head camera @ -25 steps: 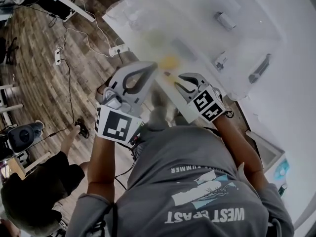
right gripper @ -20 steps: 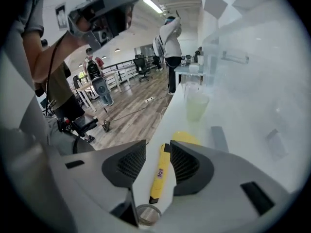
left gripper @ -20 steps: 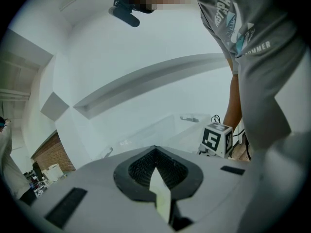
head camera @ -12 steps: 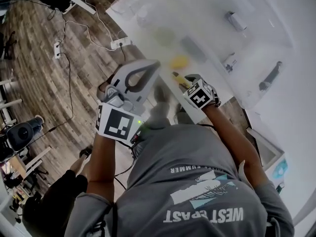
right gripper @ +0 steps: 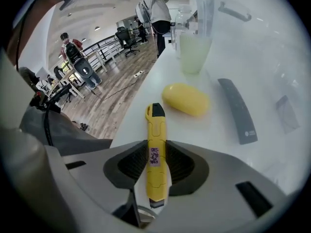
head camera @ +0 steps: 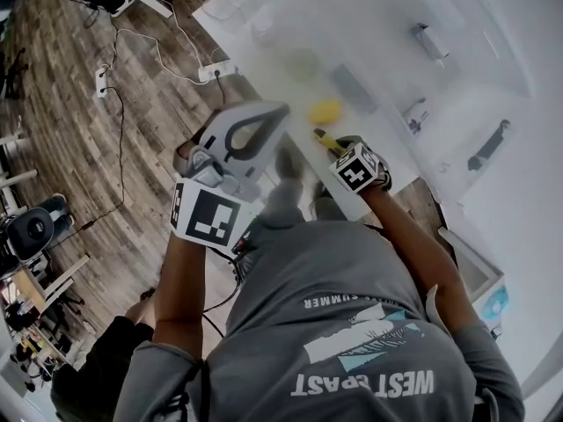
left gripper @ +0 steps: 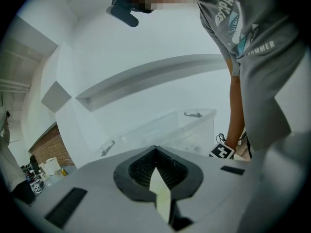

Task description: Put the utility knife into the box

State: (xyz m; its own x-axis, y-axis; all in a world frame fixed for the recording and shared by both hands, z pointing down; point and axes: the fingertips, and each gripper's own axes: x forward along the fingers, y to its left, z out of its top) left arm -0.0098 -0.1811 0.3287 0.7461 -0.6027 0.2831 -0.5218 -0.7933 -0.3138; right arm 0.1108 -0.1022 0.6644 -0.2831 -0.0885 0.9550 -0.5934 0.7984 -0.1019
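Between the right tongs (right gripper: pixel 156 141), just closing and gripping it, lies the utility knife (right gripper: pixel 157 155); left tongs (left gripper: pixel 155 147) closed.

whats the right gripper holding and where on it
The utility knife: the right gripper has just been closing its jaws on the middle of its yellow handle, at the purple label.

From where I stand, the white table (right gripper: pixel 214 126) holds one yellow knife (right gripper: pixel 155 125), one yellow oval lump (right gripper: pixel 186 99), one dark remote (right gripper: pixel 236 110), one pale green cup (right gripper: pixel 194 55) and one clear box (left gripper: pixel 194 130). There are two grippers, the left gripper (left gripper: pixel 155 148) and the right gripper (right gripper: pixel 156 142). On the wood floor (head camera: pixel 79 148), upper left of the head view, lie two power strips, a near strip (head camera: pixel 218 70) and a far strip (head camera: pixel 103 80).
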